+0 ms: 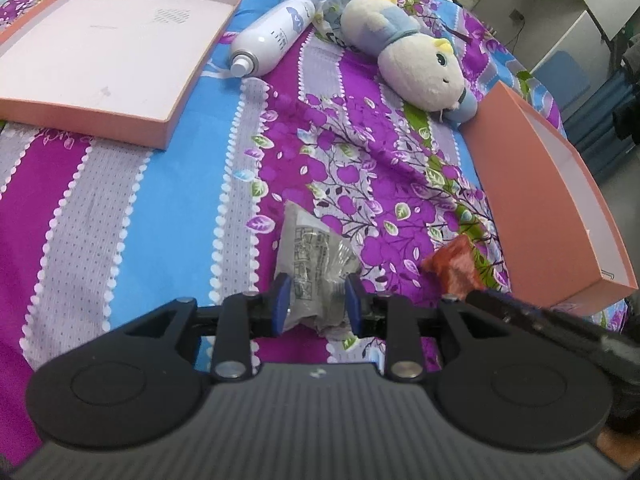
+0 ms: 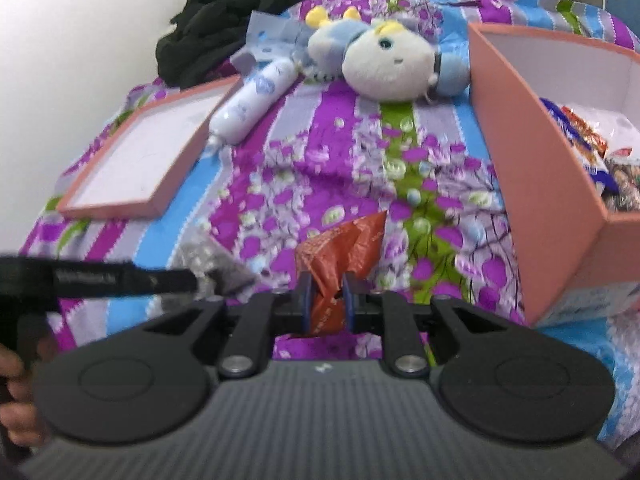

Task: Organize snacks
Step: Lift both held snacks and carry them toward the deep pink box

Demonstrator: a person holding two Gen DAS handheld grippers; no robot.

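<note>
Pinching a silver-grey snack packet (image 1: pixel 316 258) between its blue pads, the left gripper (image 1: pixel 316 304) stands at a moderate width, its fingers pressed against the packet's crinkled lower half. The packet's printed text is too small to read. It lies over the purple floral bedsheet (image 1: pixel 160 208), just left of a red snack wrapper (image 1: pixel 454 266).

The right gripper (image 2: pixel 327 304) is narrowed tightly on that red snack wrapper (image 2: pixel 344 248), whose upper part fans out above the pads while its lower end is hidden behind the gripper body. In the right wrist view the grey packet (image 2: pixel 216 264) is blurred and partly covered by the left tool's black finger crossing in from the left edge.

Beside the right gripper, the deep pink box (image 2: pixel 532 168) sits on the sheet with several snack packets (image 2: pixel 592 148) already inside; its far side is cut off by the frame. Its shallow pink lid (image 1: pixel 100 52) lies open side up, well apart to the left. Between them rest a white spray bottle (image 1: pixel 272 34) and a plush toy (image 1: pixel 412 56), with dark clothing (image 2: pixel 224 12) bunched behind.
</note>
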